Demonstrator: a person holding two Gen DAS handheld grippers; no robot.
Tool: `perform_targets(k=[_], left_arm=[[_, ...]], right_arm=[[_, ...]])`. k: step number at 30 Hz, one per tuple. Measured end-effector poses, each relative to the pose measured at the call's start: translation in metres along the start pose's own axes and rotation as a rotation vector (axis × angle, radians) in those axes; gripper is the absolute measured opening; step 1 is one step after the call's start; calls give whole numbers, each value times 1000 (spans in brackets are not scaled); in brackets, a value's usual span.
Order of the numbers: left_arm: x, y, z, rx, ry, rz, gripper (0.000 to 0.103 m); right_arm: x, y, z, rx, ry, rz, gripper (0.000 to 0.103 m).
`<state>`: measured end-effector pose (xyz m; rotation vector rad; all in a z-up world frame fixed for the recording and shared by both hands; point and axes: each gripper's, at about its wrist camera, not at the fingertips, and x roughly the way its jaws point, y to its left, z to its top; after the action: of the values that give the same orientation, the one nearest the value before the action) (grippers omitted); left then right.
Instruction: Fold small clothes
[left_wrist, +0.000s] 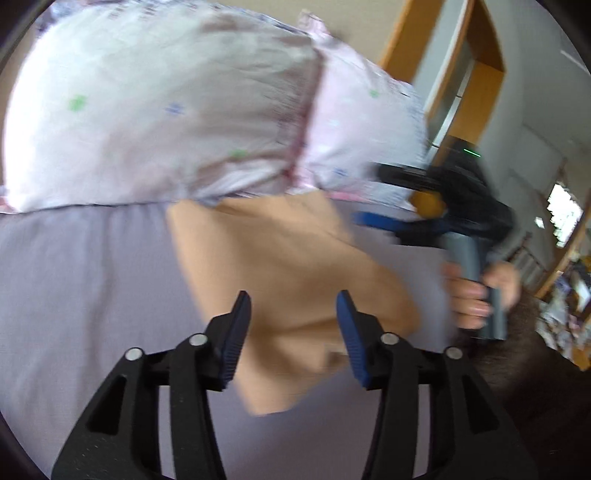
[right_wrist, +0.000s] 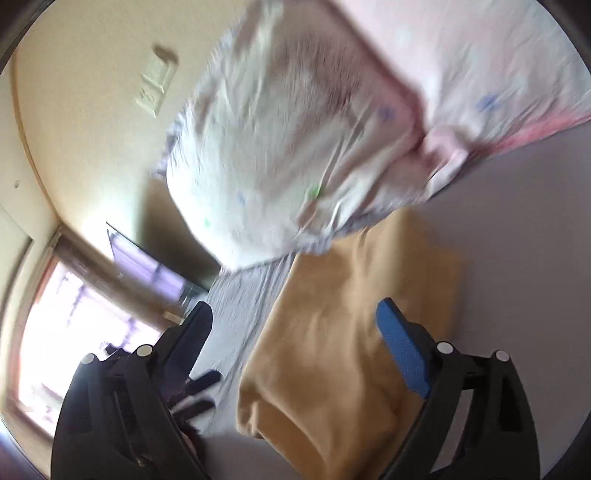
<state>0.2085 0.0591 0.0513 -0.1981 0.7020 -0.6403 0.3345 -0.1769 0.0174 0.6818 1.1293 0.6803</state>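
Observation:
A small tan garment (left_wrist: 291, 266) lies folded on the lilac bed sheet (left_wrist: 81, 288). My left gripper (left_wrist: 293, 314) is open just above its near part, one finger on each side. The right gripper (left_wrist: 373, 195) shows at the right of the left wrist view, held in a hand, open over the garment's far right corner. In the right wrist view the tan garment (right_wrist: 354, 332) lies between the open fingers of my right gripper (right_wrist: 295, 325). Both views are blurred by motion.
A white pillow with small coloured prints (left_wrist: 159, 107) and a pink pillow (left_wrist: 354, 125) lie just beyond the garment. The pillow (right_wrist: 288, 147) fills the upper right wrist view. A wall, a window (right_wrist: 70, 332) and wooden furniture (left_wrist: 476, 74) lie beyond the bed.

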Motion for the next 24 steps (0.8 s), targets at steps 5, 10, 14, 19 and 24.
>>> perform_targets(k=[5, 10, 14, 19, 24], left_arm=[[41, -16, -6, 52, 97, -2, 62], [21, 0, -16, 0, 67, -40, 63], [-2, 12, -19, -44, 16, -63, 73], [-15, 11, -33, -40, 28, -50, 78], [-19, 1, -51, -31, 64, 46, 88]], right_arm=[[26, -42, 11, 113, 18, -177, 92], [-18, -15, -16, 34, -8, -55, 91], [-39, 15, -58, -23, 123, 173, 94], [-16, 12, -90, -68, 211, -106, 93], [-24, 2, -94, -33, 140, -142, 80]])
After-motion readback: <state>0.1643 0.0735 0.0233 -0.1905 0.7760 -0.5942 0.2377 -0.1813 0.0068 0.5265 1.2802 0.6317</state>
